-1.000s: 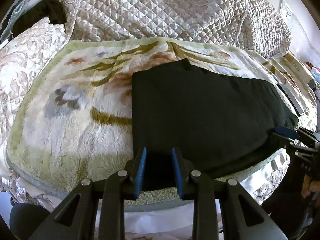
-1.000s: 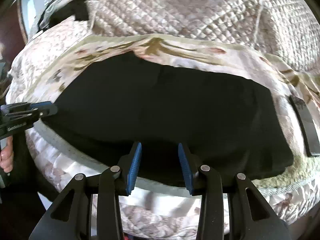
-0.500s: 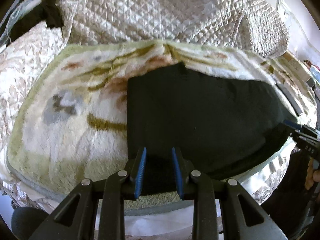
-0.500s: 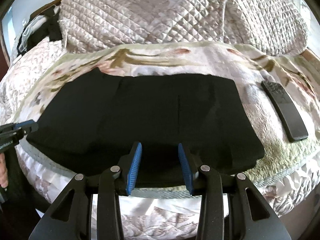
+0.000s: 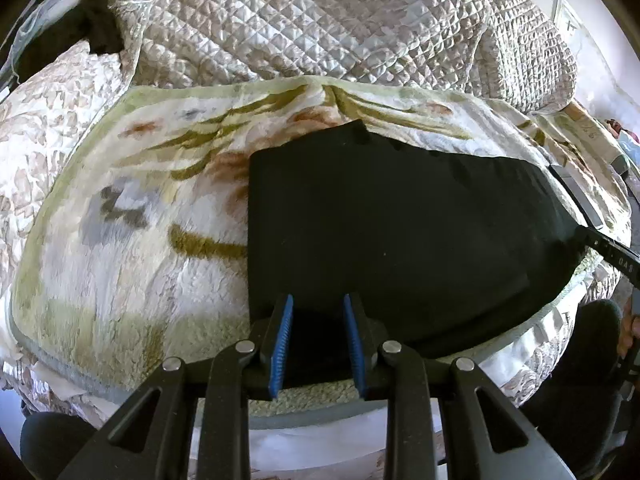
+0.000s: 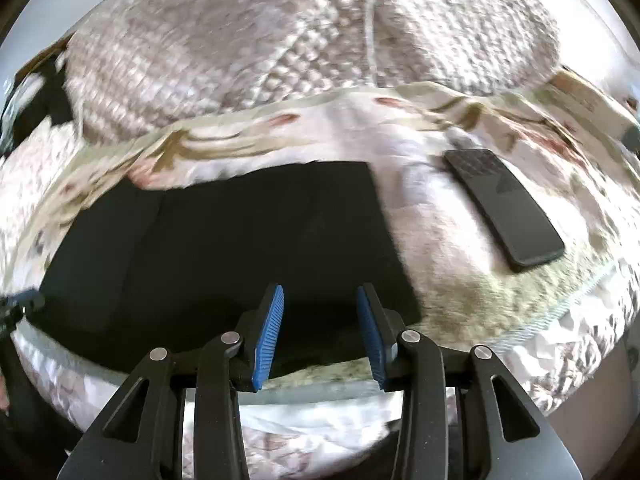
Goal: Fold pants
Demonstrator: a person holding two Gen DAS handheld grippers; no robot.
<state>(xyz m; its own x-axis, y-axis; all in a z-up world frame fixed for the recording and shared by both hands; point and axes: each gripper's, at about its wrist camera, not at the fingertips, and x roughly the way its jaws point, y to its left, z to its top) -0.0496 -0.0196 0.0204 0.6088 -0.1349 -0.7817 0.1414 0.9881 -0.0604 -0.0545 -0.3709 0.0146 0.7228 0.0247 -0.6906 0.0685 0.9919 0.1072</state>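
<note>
The left gripper [image 5: 316, 340] is open and holds nothing. It sits at the near left corner of the black pants [image 5: 400, 232]. The pants lie flat on the fuzzy blanket [image 5: 120, 248], with the long way going left to right. They look smooth and already folded over. The right gripper [image 6: 320, 332] is open too, empty, at the near right end. A remote [image 6: 504, 208] lies beside them.
</note>
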